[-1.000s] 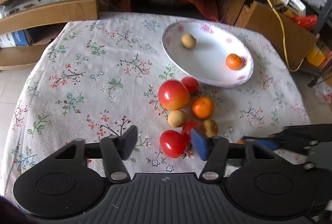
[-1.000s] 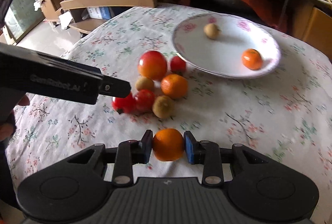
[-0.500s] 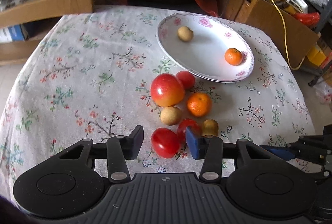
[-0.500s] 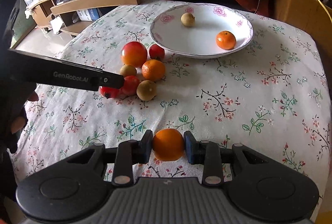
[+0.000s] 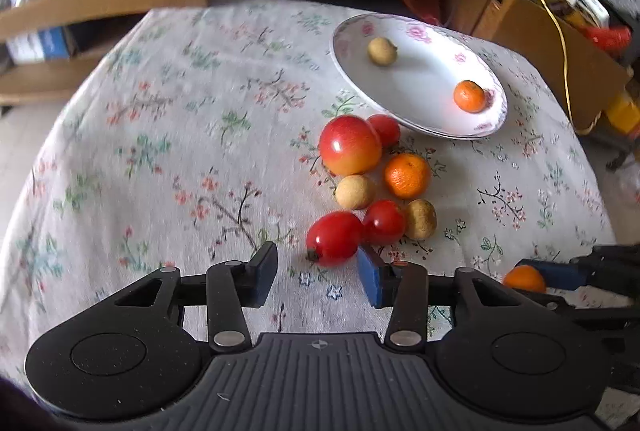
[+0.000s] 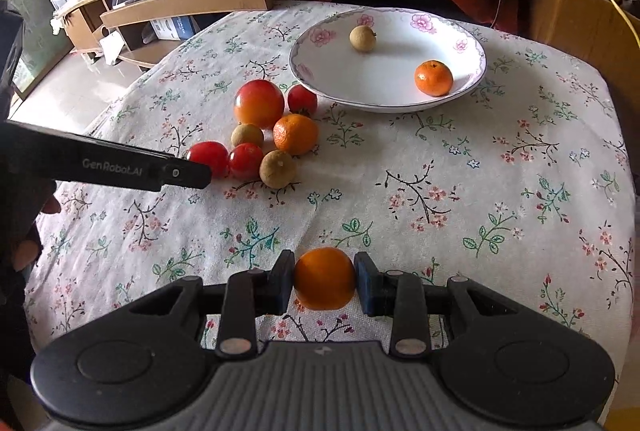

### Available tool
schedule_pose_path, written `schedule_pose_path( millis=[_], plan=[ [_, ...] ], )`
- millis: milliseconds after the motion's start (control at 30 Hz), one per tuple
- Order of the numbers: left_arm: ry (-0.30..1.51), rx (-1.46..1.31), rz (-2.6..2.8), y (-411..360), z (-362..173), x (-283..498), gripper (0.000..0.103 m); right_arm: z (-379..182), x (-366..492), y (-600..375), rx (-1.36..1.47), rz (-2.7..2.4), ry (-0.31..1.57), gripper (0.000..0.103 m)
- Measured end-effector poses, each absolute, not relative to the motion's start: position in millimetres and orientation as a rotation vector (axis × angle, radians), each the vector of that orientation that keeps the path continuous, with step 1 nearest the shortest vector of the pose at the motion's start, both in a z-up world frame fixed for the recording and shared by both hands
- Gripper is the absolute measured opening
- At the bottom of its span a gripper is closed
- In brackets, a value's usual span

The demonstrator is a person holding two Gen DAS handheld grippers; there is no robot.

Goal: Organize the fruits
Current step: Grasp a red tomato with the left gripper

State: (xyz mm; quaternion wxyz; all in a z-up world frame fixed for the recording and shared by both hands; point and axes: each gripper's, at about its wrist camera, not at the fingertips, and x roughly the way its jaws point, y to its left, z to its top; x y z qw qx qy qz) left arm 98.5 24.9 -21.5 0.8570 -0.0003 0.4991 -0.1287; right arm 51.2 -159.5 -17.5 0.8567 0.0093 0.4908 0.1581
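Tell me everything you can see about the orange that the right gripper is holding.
The orange is small, round and evenly bright orange, with a smooth, faintly dimpled peel; no stem or leaf shows. The right gripper is shut on it, one blue pad pressing each side. It appears held just above the flowered tablecloth, near the table's front edge, well short of the white plate and apart from the other fruit. In the left wrist view it peeks out at the lower right.

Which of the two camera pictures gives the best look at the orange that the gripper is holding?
The right wrist view: the held orange sits front and centre, pinched between the right gripper pads, nearly whole. The left wrist view shows only its top at the lower right edge, half hidden behind the left gripper's black body.
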Motion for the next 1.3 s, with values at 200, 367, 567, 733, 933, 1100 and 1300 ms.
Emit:
schedule_pose_path(
  millis=[200,367,567,733,933,1100,1300],
  plan=[
    [1.051,0.063,-0.315,14.8,-21.5,113.2,0.070,-21.5,51.8,-161.5,0.027,0.331,1.047,0.034],
    [1.042,0.086,-0.347,10.2,-26.1,113.3,0.071,-21.9,55.2,-160.5,0.033,0.335,1.046,0.034],
    [1.071,0.082,-0.413,5.3,-28.2,111.3,0.042,-22.1,55.1,-160.6,0.036,0.333,1.043,0.034],
    [1.061,0.125,-0.417,3.1,-31.1,107.1,0.043,-22.2,55.4,-161.6,0.037,0.333,1.042,0.034],
    [1.054,0.130,-0.399,-0.8,-31.8,109.4,0.042,-22.7,55.5,-160.5,0.031,0.337,1.039,0.034],
    [1.043,0.147,-0.385,-2.3,-32.4,103.2,0.037,-22.8,55.3,-160.2,0.024,0.335,1.035,0.034],
    [1.051,0.147,-0.405,-0.9,-26.8,87.4,0.037,-18.4,47.3,-161.0,-0.009,0.320,1.023,0.034]
  ],
)
